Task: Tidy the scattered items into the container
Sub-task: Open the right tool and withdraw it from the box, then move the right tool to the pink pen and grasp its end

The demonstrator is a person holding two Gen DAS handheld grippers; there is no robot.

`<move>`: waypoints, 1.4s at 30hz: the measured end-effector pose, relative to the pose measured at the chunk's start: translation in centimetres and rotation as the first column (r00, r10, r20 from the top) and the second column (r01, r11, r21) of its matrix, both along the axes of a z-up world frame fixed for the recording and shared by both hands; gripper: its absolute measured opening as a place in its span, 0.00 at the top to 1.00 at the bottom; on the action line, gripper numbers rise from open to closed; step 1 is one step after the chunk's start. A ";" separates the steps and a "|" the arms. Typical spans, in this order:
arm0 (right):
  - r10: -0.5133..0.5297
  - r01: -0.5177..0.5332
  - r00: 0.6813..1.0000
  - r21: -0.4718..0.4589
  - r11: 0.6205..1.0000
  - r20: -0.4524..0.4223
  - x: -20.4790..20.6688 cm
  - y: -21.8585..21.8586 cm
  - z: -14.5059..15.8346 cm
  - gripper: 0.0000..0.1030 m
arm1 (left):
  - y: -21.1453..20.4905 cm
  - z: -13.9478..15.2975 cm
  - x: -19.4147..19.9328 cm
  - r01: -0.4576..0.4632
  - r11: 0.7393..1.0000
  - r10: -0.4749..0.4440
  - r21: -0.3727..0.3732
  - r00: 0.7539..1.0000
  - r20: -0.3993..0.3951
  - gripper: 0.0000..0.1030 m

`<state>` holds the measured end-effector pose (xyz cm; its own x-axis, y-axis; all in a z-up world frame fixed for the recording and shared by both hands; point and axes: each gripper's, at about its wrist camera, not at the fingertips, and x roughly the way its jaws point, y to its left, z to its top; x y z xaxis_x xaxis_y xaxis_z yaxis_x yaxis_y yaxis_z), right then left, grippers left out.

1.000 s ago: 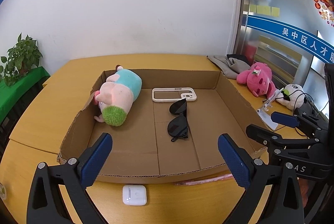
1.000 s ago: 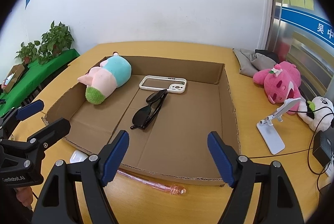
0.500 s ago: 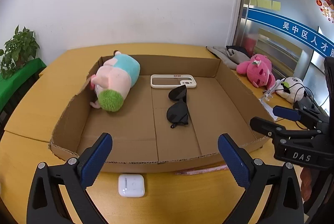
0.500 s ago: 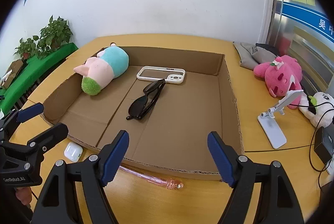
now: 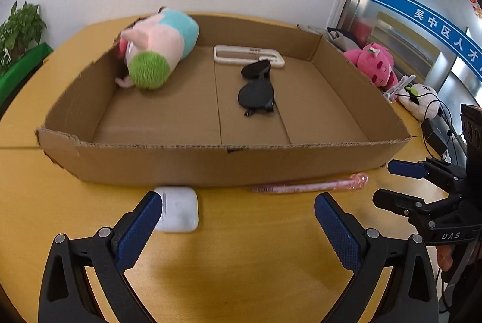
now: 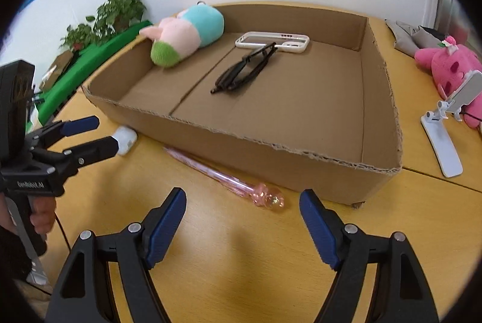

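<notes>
A shallow cardboard box (image 5: 211, 160) (image 6: 301, 163) sits on the yellow table. Inside lie a plush toy (image 5: 159, 51) (image 6: 186, 33), black sunglasses (image 5: 256, 91) (image 6: 244, 71) and a white phone case (image 5: 247, 54) (image 6: 272, 41). A white earbud case (image 5: 179, 208) (image 6: 125, 139) and a pink pen (image 5: 310, 186) (image 6: 229, 181) lie on the table before the box's front wall. My left gripper (image 5: 238, 220) is open, low over the table, its left finger beside the earbud case. My right gripper (image 6: 242, 220) is open, just short of the pen's bulb end.
A pink plush (image 5: 373, 67) (image 6: 449, 67), a white plush with cables (image 5: 418, 100), a white phone stand (image 6: 442, 136) and grey cloth (image 6: 412, 36) lie right of the box. Potted plants (image 6: 117, 9) on a green surface stand at the left.
Both grippers have dropped and moved forward toward the table in front of the box. The earbud case and the pen now sit close before the open fingers.
</notes>
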<state>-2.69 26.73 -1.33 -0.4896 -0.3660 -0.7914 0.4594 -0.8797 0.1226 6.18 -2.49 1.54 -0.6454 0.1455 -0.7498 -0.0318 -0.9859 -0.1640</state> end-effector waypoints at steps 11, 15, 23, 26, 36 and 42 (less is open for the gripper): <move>0.108 -0.109 0.992 0.006 0.994 0.062 -1.2 -2.9 -3.9 0.24 | -0.9 -1.1 0.4 -0.014 1.000 0.013 0.023 0.999 0.034 0.00; 0.243 -0.241 0.964 -0.032 0.970 0.108 0.6 -4.8 -3.7 0.23 | -1.3 -1.5 0.4 -0.018 0.999 0.016 0.039 0.999 0.049 0.00; 0.229 -0.230 0.970 0.003 0.973 0.084 0.8 -6.0 -3.0 0.29 | -1.4 -2.1 -0.2 -0.016 0.993 0.004 0.118 0.995 0.097 0.01; 0.274 -0.281 0.956 0.046 0.959 0.108 1.6 -7.4 -3.9 0.50 | -1.2 -2.2 -0.5 -0.009 0.990 -0.007 0.142 0.994 0.113 0.01; 0.284 -0.291 0.949 0.035 0.956 0.133 5.0 -9.3 -3.6 0.82 | -0.5 -3.9 -1.3 -0.039 0.982 0.001 0.185 0.979 0.203 0.17; 0.288 -0.282 0.948 -0.059 0.958 0.139 6.5 -9.8 -3.8 0.83 | 0.3 -3.8 -1.4 -0.035 0.989 0.005 0.144 0.979 0.204 0.45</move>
<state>3.86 16.98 -5.13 -0.2416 -0.5044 -0.8290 0.6649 -0.7083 0.2372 4.82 -2.18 -2.31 -0.4865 0.2522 -0.8365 0.0361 -0.9508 -0.3076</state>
